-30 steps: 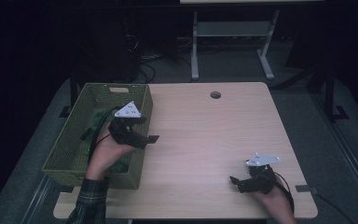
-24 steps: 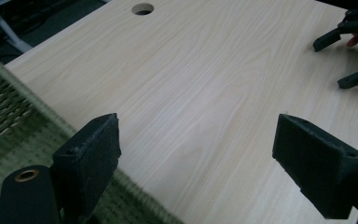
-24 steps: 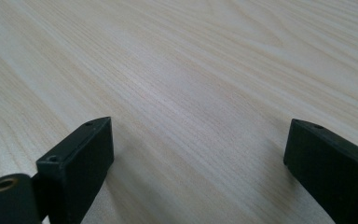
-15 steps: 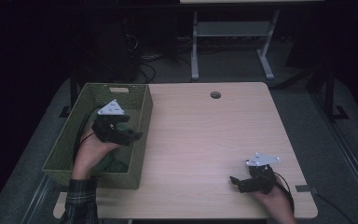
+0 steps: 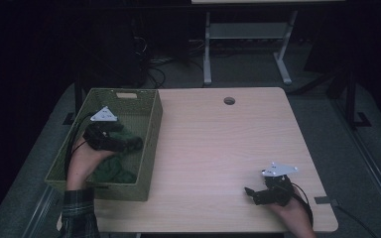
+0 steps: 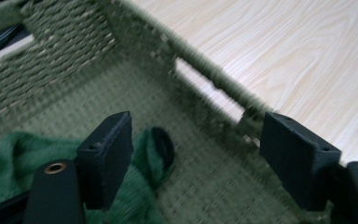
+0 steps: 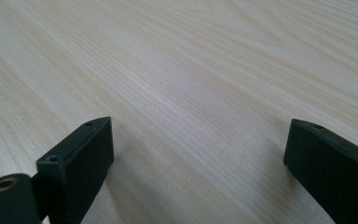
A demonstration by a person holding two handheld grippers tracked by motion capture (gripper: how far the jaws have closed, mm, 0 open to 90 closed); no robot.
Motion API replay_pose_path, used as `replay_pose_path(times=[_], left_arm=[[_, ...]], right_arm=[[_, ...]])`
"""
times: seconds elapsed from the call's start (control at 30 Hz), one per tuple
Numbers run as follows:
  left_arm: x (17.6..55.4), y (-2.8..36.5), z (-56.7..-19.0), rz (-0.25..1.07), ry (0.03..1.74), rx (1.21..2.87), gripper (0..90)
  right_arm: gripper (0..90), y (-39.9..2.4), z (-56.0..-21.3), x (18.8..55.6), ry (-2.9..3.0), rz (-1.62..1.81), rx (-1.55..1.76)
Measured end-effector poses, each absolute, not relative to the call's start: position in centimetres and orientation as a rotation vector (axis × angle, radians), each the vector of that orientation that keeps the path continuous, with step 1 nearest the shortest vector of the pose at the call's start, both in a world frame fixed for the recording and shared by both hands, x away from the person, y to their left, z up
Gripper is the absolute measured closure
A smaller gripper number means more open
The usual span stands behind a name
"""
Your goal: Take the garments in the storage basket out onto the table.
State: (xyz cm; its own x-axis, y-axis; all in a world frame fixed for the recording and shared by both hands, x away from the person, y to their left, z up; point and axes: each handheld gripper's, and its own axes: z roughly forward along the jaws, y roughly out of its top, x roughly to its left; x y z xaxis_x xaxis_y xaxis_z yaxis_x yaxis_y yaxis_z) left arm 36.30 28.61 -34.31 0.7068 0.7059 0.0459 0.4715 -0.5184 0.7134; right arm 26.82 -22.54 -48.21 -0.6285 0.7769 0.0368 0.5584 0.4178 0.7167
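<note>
Nearest the person, the right gripper [image 5: 250, 192] sits low over the pale wood-grain table [image 5: 218, 148], jaws spread wide with nothing in them. Further back on the left, the left gripper [image 5: 131, 144] is inside the green woven rectangular basket [image 5: 151, 124]. Its jaws have just been closing a bit but are still apart over the rumpled green cloth [image 6: 9, 154] on the basket floor, not pinching it.

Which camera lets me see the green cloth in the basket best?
The left gripper view: the green cloth lies close up, just past the jaws. The high view shows it small and dark, partly under the hand. The right gripper view looks at bare tabletop.
</note>
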Motion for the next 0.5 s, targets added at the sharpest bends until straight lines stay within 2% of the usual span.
replay_pose_path(times=[0.5], left_arm=[[36.8,31.0,-35.9,0.463,0.971,2.256,41.6]], right_arm=[[7.9,-22.5,-48.2,26.8,2.376,1.028,1.157]])
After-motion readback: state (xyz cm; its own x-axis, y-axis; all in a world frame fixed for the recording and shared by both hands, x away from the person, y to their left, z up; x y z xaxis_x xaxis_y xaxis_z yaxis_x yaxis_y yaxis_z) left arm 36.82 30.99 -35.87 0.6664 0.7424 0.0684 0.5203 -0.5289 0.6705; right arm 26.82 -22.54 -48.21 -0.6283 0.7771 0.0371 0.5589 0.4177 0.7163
